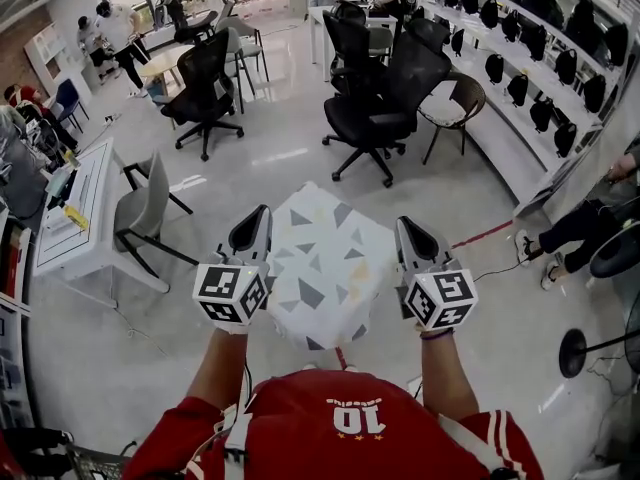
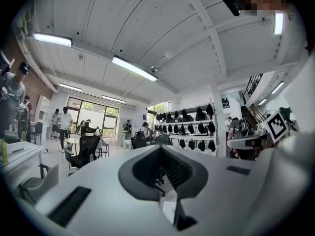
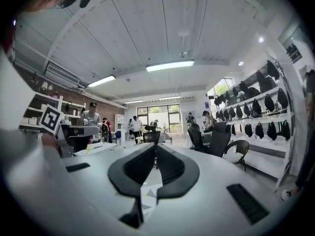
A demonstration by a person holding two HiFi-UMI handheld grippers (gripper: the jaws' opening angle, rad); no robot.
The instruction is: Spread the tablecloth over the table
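The tablecloth (image 1: pixel 320 268), white with grey triangles, hangs bunched between my two grippers above the floor, its front part drooping toward me. My left gripper (image 1: pixel 252 230) sits at the cloth's left edge and my right gripper (image 1: pixel 412 236) at its right edge, both pointing level and away from me. In the left gripper view the jaws (image 2: pixel 161 150) are closed, with a scrap of white cloth (image 2: pixel 170 211) in the seam. In the right gripper view the jaws (image 3: pixel 156 149) are closed too, with patterned cloth (image 3: pixel 147 199) showing between them. No table shows under the cloth.
Black office chairs (image 1: pixel 385 108) stand ahead on the glossy floor. A white desk (image 1: pixel 75 218) and a grey chair (image 1: pixel 148 208) are at the left. A long shelf with dark helmets (image 1: pixel 520 88) runs along the right, with a seated person's legs (image 1: pixel 560 233) and a floor stand (image 1: pixel 575 353).
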